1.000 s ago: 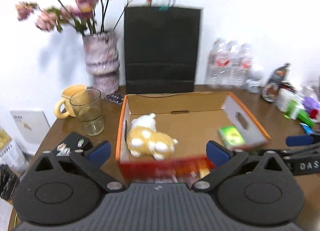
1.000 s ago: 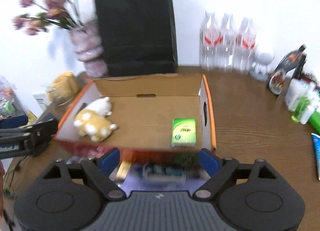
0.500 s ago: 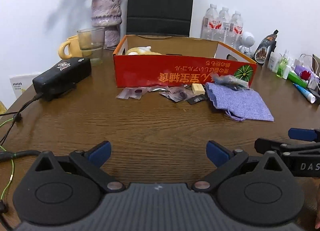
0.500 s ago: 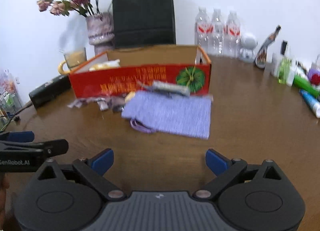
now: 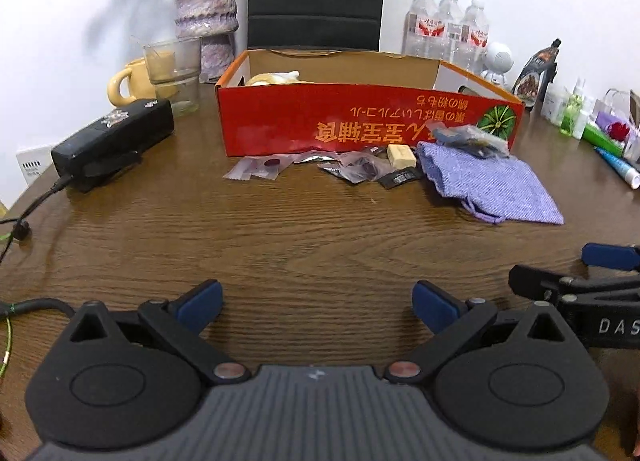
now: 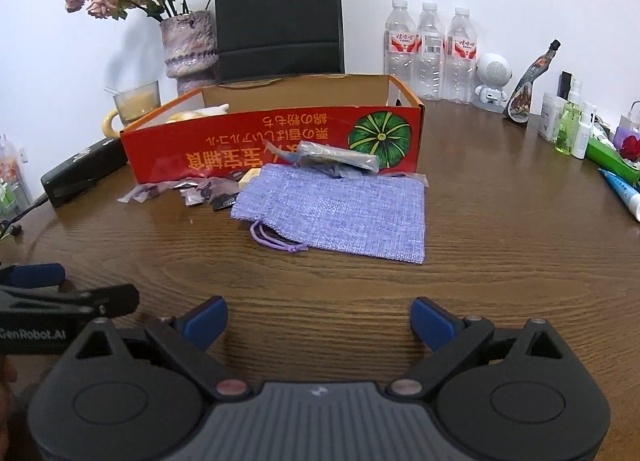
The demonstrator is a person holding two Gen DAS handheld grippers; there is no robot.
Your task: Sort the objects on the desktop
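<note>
A red cardboard box (image 5: 368, 127) (image 6: 272, 149) stands open at mid-table with a plush toy (image 5: 274, 78) inside at its left. In front of it lie several small packets (image 5: 352, 167) (image 6: 200, 191), a pale cube (image 5: 401, 154), a purple drawstring pouch (image 5: 488, 185) (image 6: 340, 211) and a clear bag of items (image 6: 340, 157) on the pouch's far edge. My left gripper (image 5: 318, 301) is open and empty, low over the near table. My right gripper (image 6: 319, 317) is open and empty, just short of the pouch.
A black case (image 5: 114, 137) with a cable lies at left, by a glass (image 5: 174, 73) and yellow mug (image 5: 128, 81). A vase (image 6: 190, 45), black bag (image 6: 280, 17) and water bottles (image 6: 430, 51) stand behind the box. Toiletries (image 6: 572, 121) crowd the right edge.
Both grippers have pulled back from over the box and dropped low over the near table. Since half a second ago they have barely moved.
</note>
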